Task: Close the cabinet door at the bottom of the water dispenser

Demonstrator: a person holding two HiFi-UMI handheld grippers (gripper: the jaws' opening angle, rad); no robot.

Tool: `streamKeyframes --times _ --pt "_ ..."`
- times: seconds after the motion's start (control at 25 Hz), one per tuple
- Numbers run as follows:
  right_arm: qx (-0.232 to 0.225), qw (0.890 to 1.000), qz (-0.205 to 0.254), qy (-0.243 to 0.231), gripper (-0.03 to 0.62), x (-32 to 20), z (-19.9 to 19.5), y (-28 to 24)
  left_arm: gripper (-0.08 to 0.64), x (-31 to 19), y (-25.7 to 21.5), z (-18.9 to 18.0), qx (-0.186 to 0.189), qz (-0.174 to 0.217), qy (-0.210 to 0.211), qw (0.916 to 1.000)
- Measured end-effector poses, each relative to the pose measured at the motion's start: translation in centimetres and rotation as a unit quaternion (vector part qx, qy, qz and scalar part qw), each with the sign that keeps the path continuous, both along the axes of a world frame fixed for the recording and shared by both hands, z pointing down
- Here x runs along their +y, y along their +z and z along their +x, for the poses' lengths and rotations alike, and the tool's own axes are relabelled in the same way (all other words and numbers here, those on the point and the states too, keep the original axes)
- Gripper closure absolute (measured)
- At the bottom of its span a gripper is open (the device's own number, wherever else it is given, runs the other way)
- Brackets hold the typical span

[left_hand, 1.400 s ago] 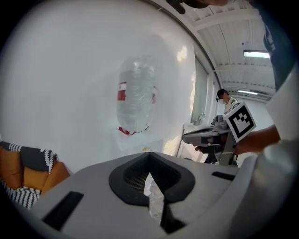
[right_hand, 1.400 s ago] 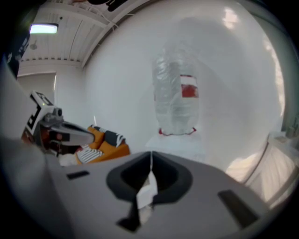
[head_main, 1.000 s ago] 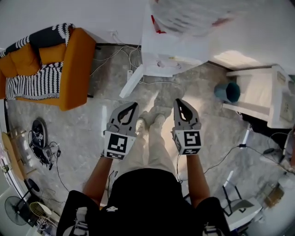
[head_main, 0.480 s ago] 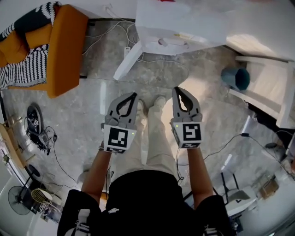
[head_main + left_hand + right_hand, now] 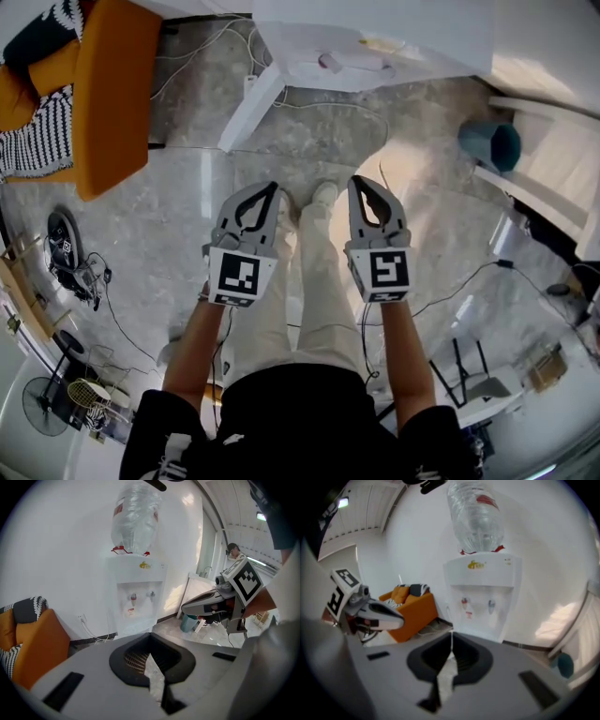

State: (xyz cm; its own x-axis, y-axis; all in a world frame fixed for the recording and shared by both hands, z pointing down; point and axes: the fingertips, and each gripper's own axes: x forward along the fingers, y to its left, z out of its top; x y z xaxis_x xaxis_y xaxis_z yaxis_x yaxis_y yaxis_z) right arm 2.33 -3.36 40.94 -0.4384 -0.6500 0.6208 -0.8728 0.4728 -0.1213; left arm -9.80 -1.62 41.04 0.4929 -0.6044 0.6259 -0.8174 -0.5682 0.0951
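Note:
The white water dispenser (image 5: 361, 42) stands at the top of the head view, its lower part seen from above. Its bottom cabinet door (image 5: 251, 111) is swung open, angling out toward the left over the floor. My left gripper (image 5: 266, 191) and right gripper (image 5: 360, 185) are side by side in front of me, both shut and holding nothing, well short of the door. In the left gripper view the dispenser (image 5: 139, 597) with its bottle (image 5: 136, 517) rises beyond the shut gripper (image 5: 150, 638). The right gripper view shows the dispenser (image 5: 483, 592) ahead of the shut gripper (image 5: 451, 637); the door is hidden in both.
An orange sofa (image 5: 108, 94) with a striped throw stands at the left. A teal bin (image 5: 495, 143) and a white shelf (image 5: 553, 159) are at the right. Cables (image 5: 323, 112) trail over the grey floor near the dispenser. My legs are between the grippers.
Both grippers have sunk lower together and stayed shut. In the head view the dispenser and sofa have slid toward the top edge, and the bottle has left the picture.

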Motion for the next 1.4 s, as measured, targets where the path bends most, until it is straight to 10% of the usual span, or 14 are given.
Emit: streamKeyframes --times 1.4 --pt "0.016 0.993 -0.1 -0.067 0.557 2.6 -3.8 16.2 0.549 2.4 17.6 -3.6 0.0 -0.107 -0.037 0.9936"
